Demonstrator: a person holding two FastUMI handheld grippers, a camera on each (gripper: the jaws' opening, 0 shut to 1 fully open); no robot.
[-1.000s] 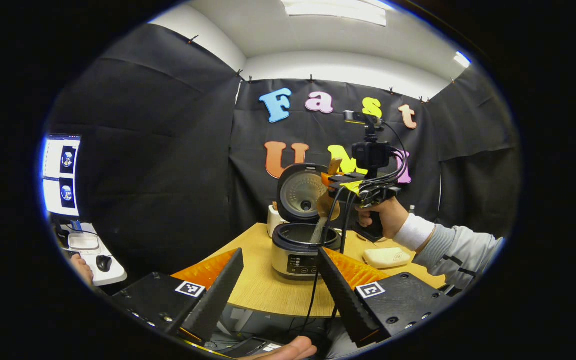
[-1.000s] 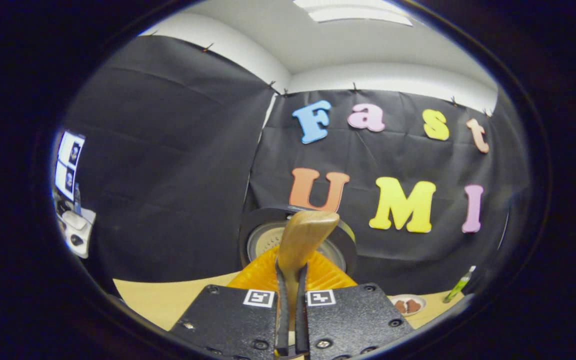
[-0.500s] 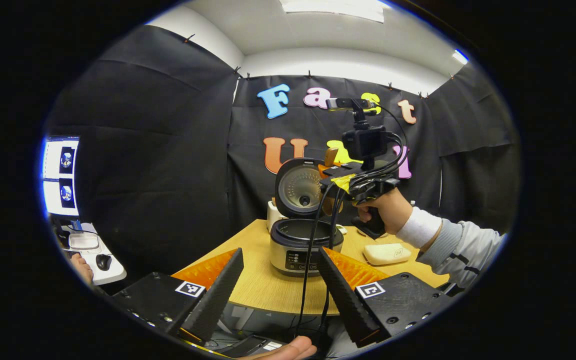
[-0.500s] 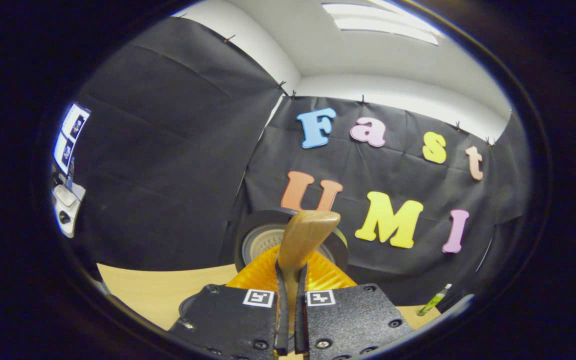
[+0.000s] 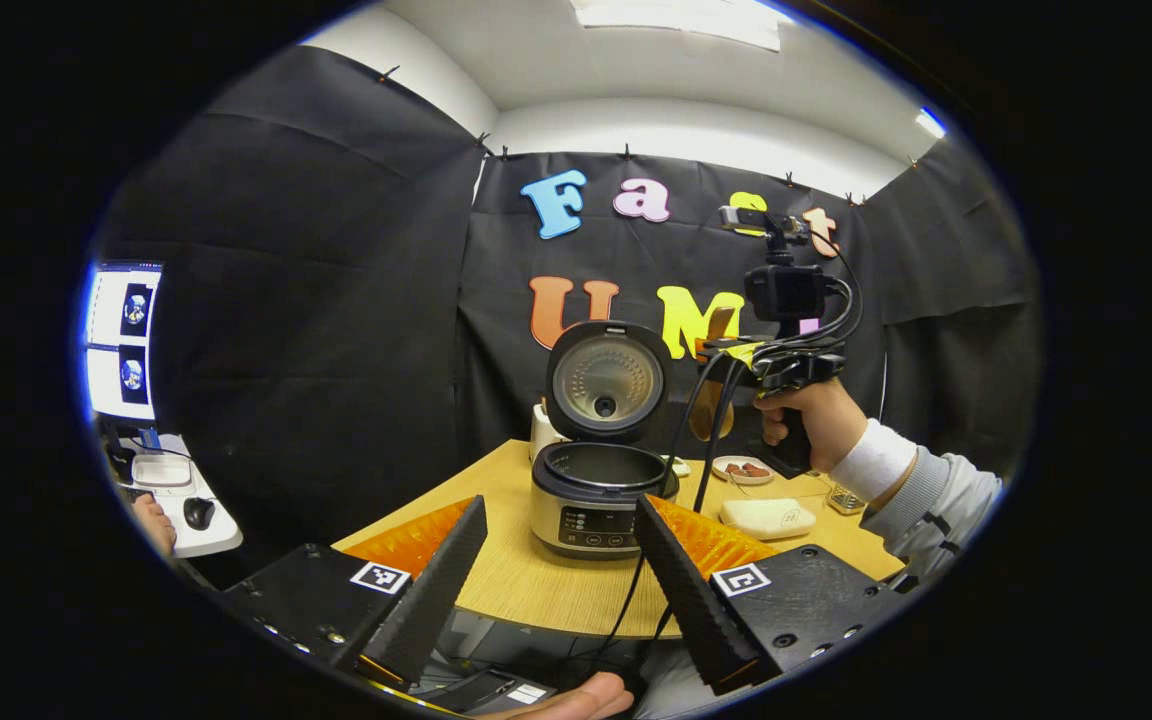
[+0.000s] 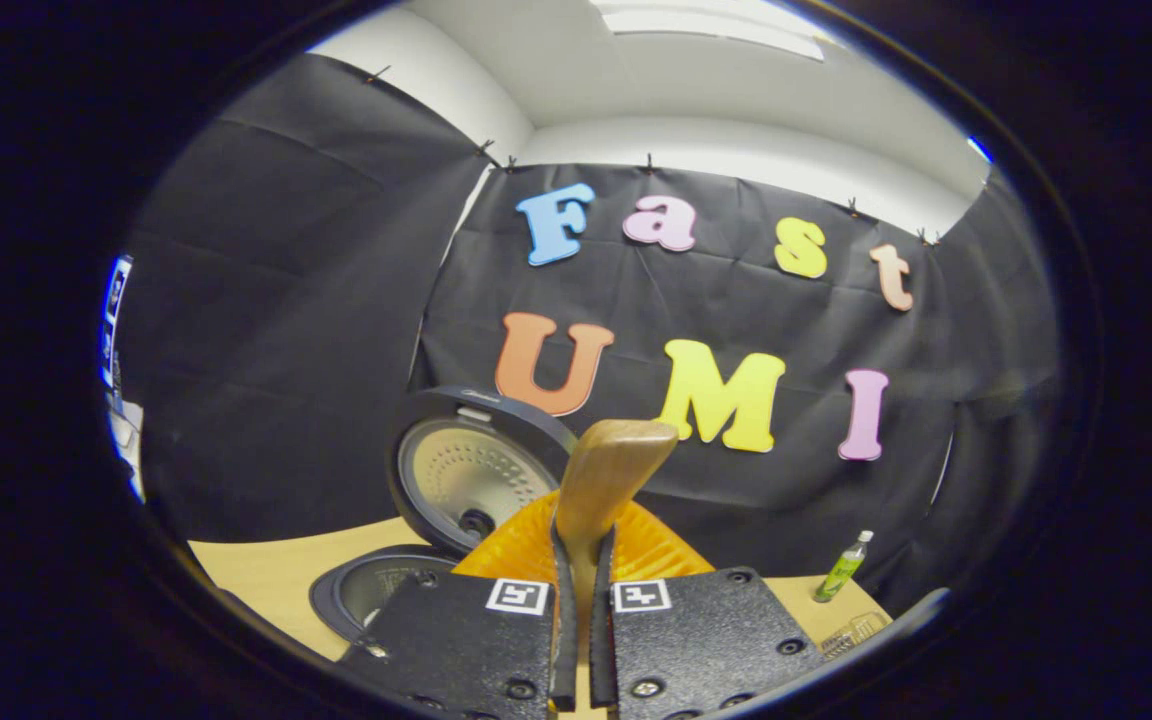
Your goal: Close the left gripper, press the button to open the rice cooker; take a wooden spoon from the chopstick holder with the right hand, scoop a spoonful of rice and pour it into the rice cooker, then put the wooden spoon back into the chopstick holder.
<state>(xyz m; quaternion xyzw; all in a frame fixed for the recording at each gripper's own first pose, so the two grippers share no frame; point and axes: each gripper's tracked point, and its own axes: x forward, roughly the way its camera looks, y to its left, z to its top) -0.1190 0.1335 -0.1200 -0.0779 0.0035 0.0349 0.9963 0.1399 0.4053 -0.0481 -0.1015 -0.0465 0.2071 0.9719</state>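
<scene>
The rice cooker (image 5: 591,500) stands on the wooden table (image 5: 526,580) with its lid (image 5: 606,380) up. My left gripper (image 5: 561,512) hangs open before the table's front edge, nothing between its fingers. To the right of the cooker and above the table, a hand holds my right gripper (image 5: 736,350), shut on the wooden spoon (image 5: 711,412), whose bowl hangs down. In the right gripper view the right gripper (image 6: 581,545) clamps the spoon's handle (image 6: 616,465) upright, with the open lid (image 6: 466,470) and pot (image 6: 366,590) at lower left. A white holder (image 5: 540,432) peeks from behind the cooker.
Right of the cooker lie a small dish (image 5: 741,467), a white box (image 5: 768,516) and a glass container (image 5: 841,497). A green bottle (image 6: 841,568) stands at the table's far right. Cables (image 5: 706,440) droop from the right gripper. A side desk with screens (image 5: 121,345) is at the left.
The right gripper has lifted the spoon out of the cooker's pot and carried it to the right, clear of the cooker. The left gripper has stayed open in place.
</scene>
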